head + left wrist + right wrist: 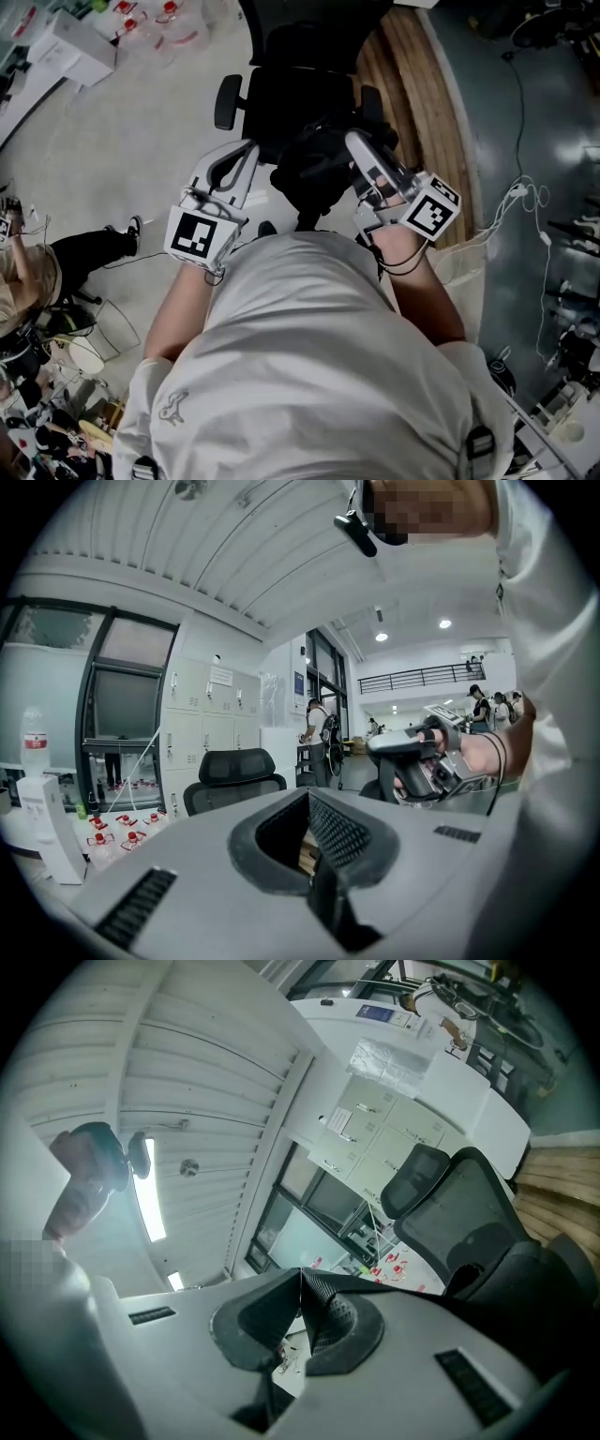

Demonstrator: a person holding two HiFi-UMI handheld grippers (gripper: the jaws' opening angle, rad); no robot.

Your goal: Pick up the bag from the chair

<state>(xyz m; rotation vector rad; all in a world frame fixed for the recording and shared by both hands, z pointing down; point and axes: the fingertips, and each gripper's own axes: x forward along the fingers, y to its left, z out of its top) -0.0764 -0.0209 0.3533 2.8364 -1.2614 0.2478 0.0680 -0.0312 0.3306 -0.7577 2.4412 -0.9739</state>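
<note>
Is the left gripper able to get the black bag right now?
Probably yes. The left gripper sits just beside the bag, with nothing between them. Its jaws are shut, though, so they'd need opening first.

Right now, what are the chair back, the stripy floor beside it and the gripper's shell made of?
The chair back is probably black mesh fabric; it looks see-through. The stripy floor looks like wood planks, brown with long lines. The left gripper has a shell that is likely matt pale plastic, smooth and moulded.

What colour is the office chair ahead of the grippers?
Black chair; the head view shows it best.
</note>
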